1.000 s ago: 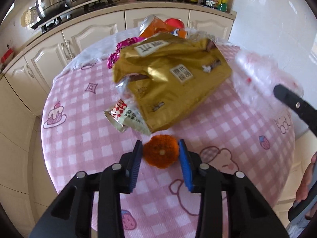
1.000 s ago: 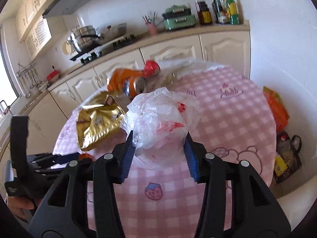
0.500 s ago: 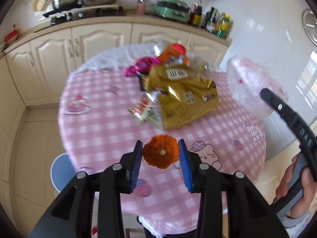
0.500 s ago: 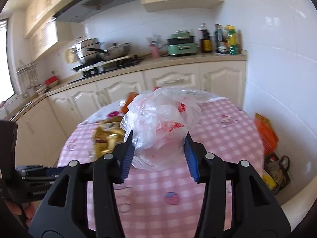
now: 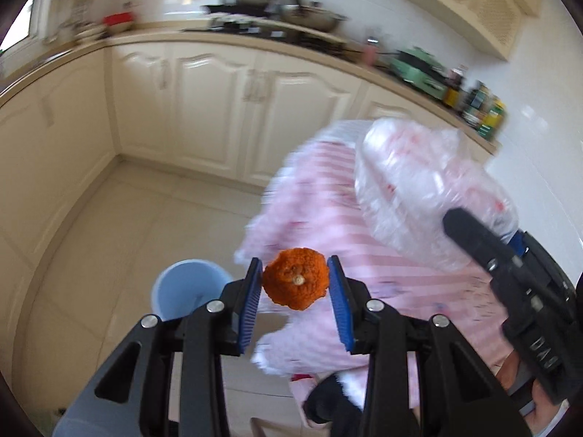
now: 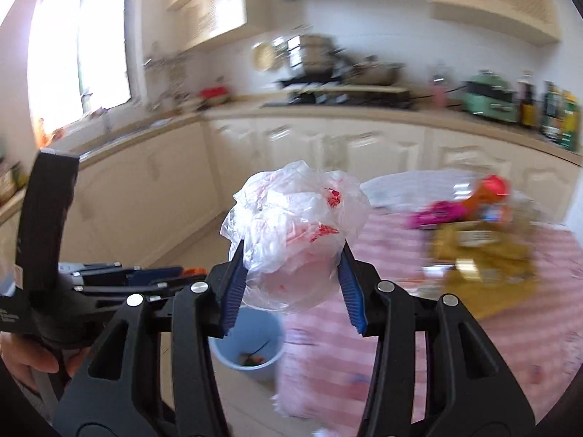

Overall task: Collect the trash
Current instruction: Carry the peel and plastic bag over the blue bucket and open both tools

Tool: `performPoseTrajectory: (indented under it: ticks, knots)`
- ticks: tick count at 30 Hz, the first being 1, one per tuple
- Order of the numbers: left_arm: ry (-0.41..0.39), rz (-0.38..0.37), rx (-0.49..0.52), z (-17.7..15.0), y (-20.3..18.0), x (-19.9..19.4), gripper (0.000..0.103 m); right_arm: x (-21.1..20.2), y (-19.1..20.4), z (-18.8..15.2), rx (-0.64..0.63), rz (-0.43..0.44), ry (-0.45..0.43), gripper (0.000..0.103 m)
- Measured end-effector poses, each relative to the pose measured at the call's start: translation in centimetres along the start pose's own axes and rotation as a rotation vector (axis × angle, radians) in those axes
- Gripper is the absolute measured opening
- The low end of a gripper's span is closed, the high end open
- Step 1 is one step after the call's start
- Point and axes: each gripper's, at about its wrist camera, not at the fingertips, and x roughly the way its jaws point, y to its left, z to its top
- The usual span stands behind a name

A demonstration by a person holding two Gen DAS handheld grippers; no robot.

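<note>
Room: kitchen, cream cabinets [image 5: 204,109]; round table in pink checked cloth [image 6: 510,327].
Left gripper [image 5: 295,291]: fingers closed on orange peel [image 5: 296,283], above the floor.
Bin [image 6: 247,346]: blue; contents visible in right view only.
Right gripper [image 6: 293,284]: fingers clamped on crumpled plastic bag [image 6: 295,233].
Writing: none legible; gold packet [image 6: 481,255] blurred.

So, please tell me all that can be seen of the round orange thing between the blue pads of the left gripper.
The round orange piece of peel looks rough and grainy, like dried citrus skin, with a small pale stem nub near its middle. Its edge is ragged. It is off the table, pinched from both sides by the ribbed blue pads of the left gripper, with its face turned to the camera. Below and to the left stands a light blue bin on the floor.
</note>
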Motion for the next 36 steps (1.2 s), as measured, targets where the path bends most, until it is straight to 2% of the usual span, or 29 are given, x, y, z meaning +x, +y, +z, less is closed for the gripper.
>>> performPoseTrajectory:
  ticks: [3,5,11,14,16,19,21,25,36]
  knots:
    - [0.016,0.052,-0.077,-0.4,4.8,0.8,0.036,4.9,3.2,-1.1,-0.015,0.084,0.099,0.046]
    - [0.034,0.103,-0.12,-0.8,8.0,1.8,0.036,8.4,5.3,-2.1,-0.052,0.106,0.167,0.046]
    - [0.102,0.182,-0.221,-1.3,15.4,5.6,0.036,19.6,8.9,-5.5,-0.066,0.139,0.374,0.046]
    - [0.132,0.198,-0.253,-1.2,18.0,7.8,0.036,23.6,10.1,-6.3,-0.052,0.141,0.408,0.05]
    - [0.154,0.199,-0.275,-1.1,19.3,9.4,0.036,26.5,10.3,-6.9,-0.031,0.158,0.426,0.057]
    - [0.179,0.203,-0.29,-0.9,20.5,11.4,0.036,30.2,10.4,-8.2,-0.047,0.128,0.479,0.061]
    - [0.193,0.202,-0.292,-1.2,21.0,12.4,0.036,31.8,10.0,-9.1,-0.039,0.107,0.515,0.061]
    - [0.231,0.199,-0.291,-1.8,21.4,14.5,0.036,32.2,8.8,-9.8,-0.019,0.072,0.532,0.063]
    - [0.324,0.18,-0.258,-1.9,19.2,20.6,0.036,29.7,6.4,-8.9,-0.029,-0.012,0.465,0.068]
